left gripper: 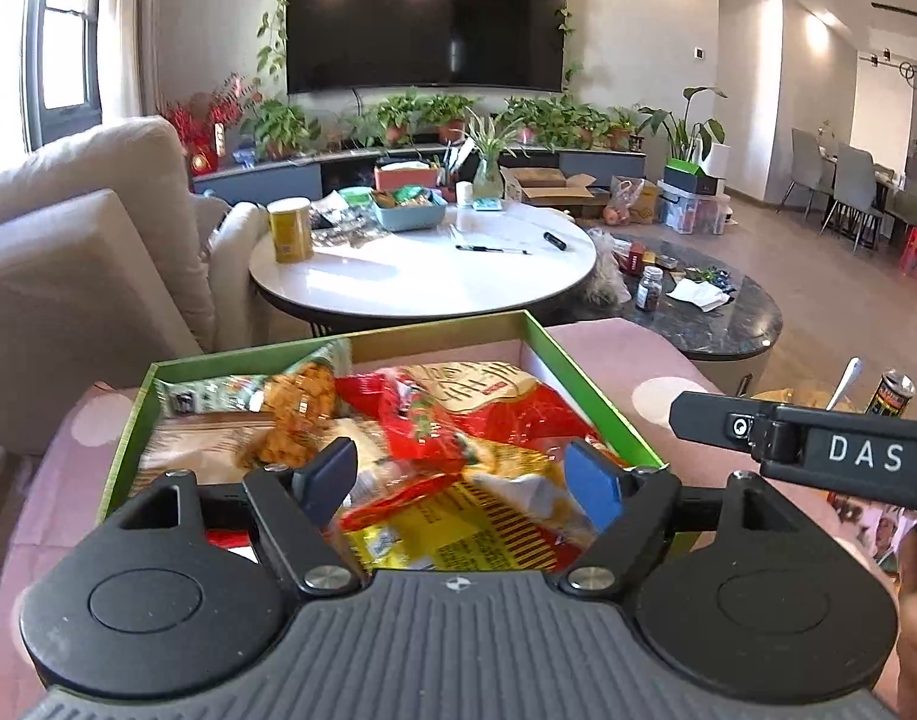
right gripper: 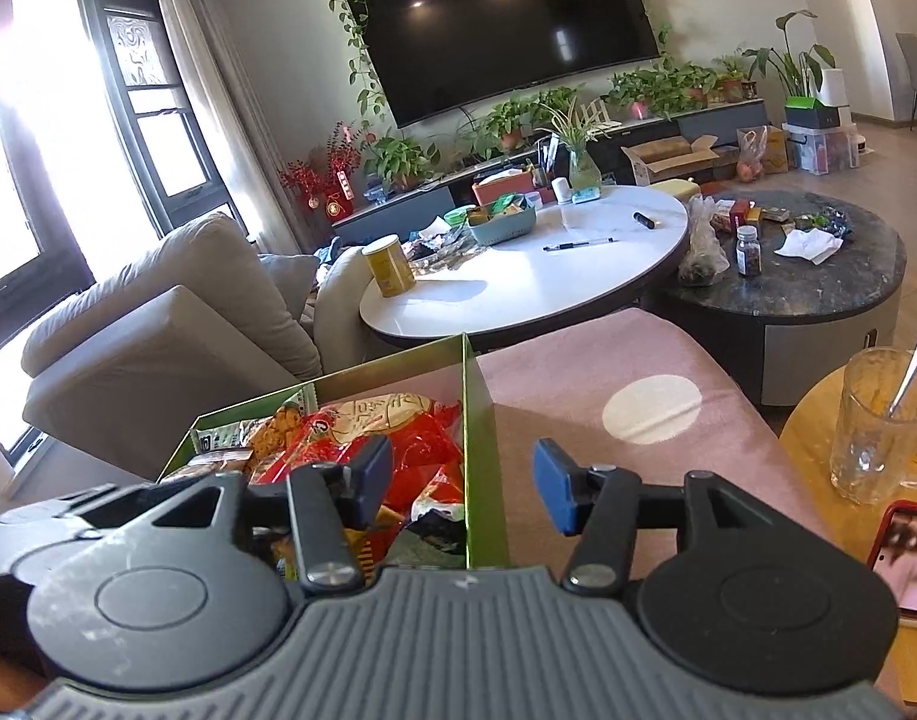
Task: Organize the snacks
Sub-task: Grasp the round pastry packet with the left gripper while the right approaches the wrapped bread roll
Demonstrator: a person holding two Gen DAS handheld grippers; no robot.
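Note:
A green box [left gripper: 584,384] full of snack packets sits on a pink cushioned seat [left gripper: 626,354]. A red and yellow packet [left gripper: 476,420] and an orange cracker packet [left gripper: 290,408] lie in it. My left gripper [left gripper: 464,480] is open and empty, just above the packets at the box's near side. My right gripper [right gripper: 464,480] is open and empty, its fingers straddling the box's right wall [right gripper: 482,450]. The right gripper's body also shows at the right of the left wrist view [left gripper: 818,450].
A white round table [left gripper: 422,276] ahead holds a yellow can [left gripper: 290,231], a blue basket of snacks [left gripper: 407,207] and a pen. A dark round table [right gripper: 818,294] stands right. A glass mug with a spoon [right gripper: 878,420] and a phone [right gripper: 908,558] sit at right. A beige sofa [left gripper: 80,276] is left.

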